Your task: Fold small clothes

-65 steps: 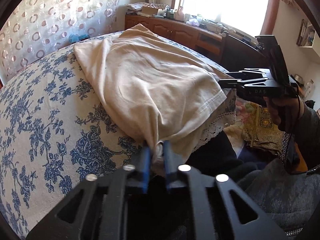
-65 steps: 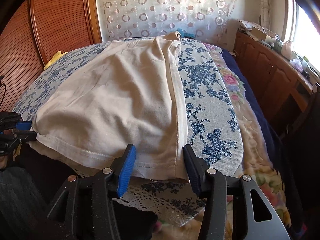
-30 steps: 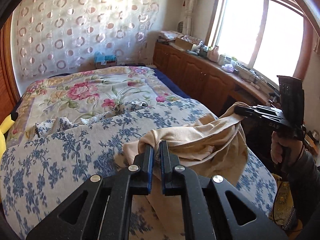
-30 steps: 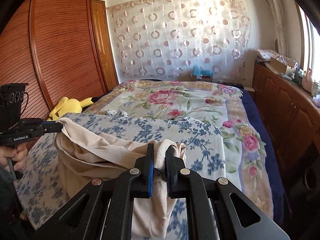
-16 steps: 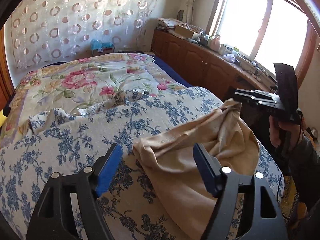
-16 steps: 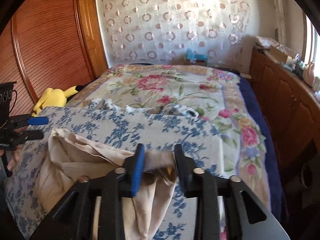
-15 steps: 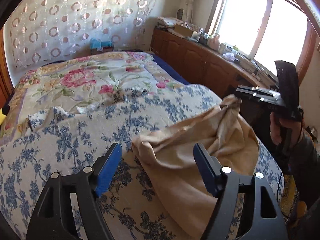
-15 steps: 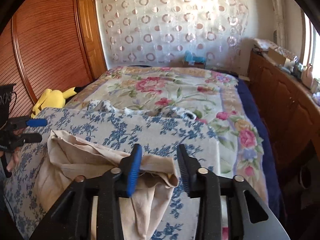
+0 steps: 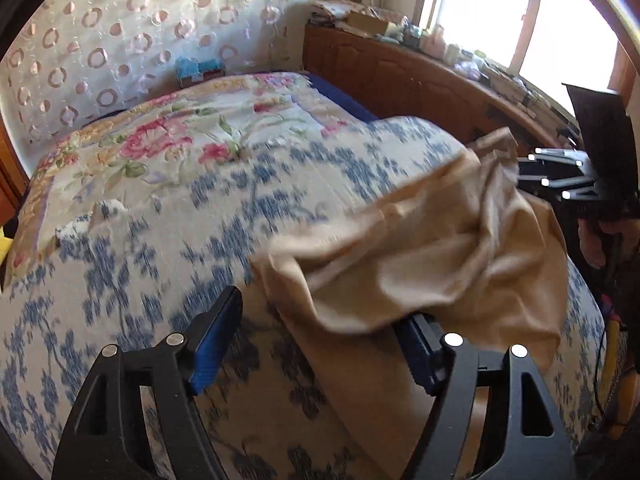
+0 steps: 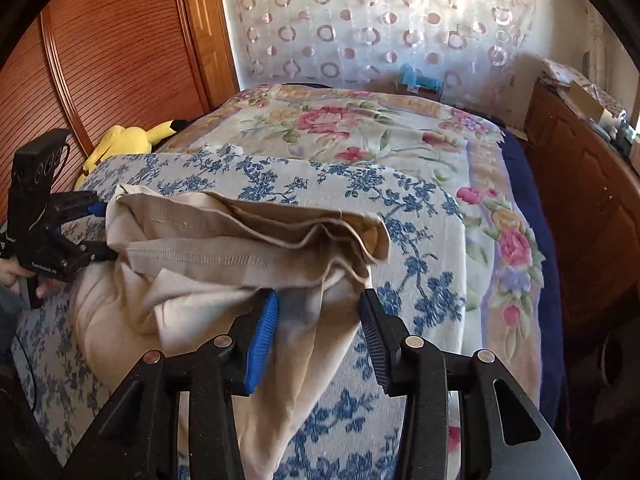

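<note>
on the blue-flowered cloth (image 10: 416,216) that covers the near end of the bed (image 10: 360,128) lies the beige garment (image 10: 224,240), doubled over on itself with its stitched hems stacked in loose layers and a rumpled fold running toward the foot of the bed. the left gripper (image 9: 316,344) stands spread wide; its jaws have just been opening, and its blue pads (image 9: 216,340) press on nothing, though a flap of the garment (image 9: 400,264) drapes over the right-hand pad. the right gripper (image 10: 316,332) is also spread, about halfway, its jaws having just been opening too; a hanging fold of the garment sits in the gap, brushing the left pad, but it is not pinched. each gripper shows at the far side of the other's view, close against an end of the garment. a pink rose bedspread (image 9: 200,128) covers the far part of the bed, and a yellow plush toy (image 10: 128,140) rests by the wooden wardrobe (image 10: 112,60). the left view is blurred.
</note>
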### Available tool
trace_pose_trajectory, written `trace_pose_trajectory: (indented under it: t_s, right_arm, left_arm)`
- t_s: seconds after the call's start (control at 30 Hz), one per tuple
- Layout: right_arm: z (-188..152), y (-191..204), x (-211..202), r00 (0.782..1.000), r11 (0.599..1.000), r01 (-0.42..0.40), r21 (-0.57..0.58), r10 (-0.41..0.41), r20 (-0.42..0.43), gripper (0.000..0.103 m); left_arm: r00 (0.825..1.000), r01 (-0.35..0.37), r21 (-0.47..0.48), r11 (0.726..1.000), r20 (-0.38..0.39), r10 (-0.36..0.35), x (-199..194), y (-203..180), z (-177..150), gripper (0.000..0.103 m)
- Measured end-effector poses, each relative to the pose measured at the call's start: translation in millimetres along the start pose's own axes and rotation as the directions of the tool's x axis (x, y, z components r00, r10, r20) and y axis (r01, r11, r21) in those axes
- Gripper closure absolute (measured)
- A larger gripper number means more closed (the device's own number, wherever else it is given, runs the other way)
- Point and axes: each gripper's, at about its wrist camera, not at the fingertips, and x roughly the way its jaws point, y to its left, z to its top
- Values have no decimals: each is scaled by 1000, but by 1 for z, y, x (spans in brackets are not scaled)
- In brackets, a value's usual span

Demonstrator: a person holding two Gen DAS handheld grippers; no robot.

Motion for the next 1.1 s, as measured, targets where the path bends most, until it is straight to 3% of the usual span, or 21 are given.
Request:
trace_pose_trajectory:
  t_s: [0.13, 0.27, 0.43, 0.63, 0.77, 0.87, 1.1]
  right_arm:
    - [18, -16, 11, 999, 999, 13, 40, -15, 52, 59]
    - [24, -39, 20, 992, 992, 96, 87, -103, 71, 59]
    - [18, -52, 22, 990, 984, 126, 124, -132, 42, 59]
    - [14, -51, 3, 976, 963, 206, 173, -216, 39, 59]
    - [16, -27, 1, 990, 972, 124, 198, -134, 38, 59]
    - [10, -10, 0, 998, 982, 64, 179, -68, 13, 46]
    - [-3, 10, 19, 998, 978, -30, 207, 40, -48, 39]
  left_arm:
    - [995, -73, -51, 996, 60, 76, 3, 17, 17, 27]
    - [987, -156, -101, 983, 25, 159, 17, 41, 19, 27]
    - [986, -154, -182, 971, 28, 162, 14, 61, 11, 27]
    - [988, -138, -190, 972, 43, 148, 4, 54, 9, 27]
    - [995, -85, -181, 980, 42, 94, -5, 43, 3, 27]
    - [998, -46, -177, 983, 39, 53, -9, 31, -2, 27]
    - [1000, 25, -178, 984, -14, -28, 6, 11, -11, 27]
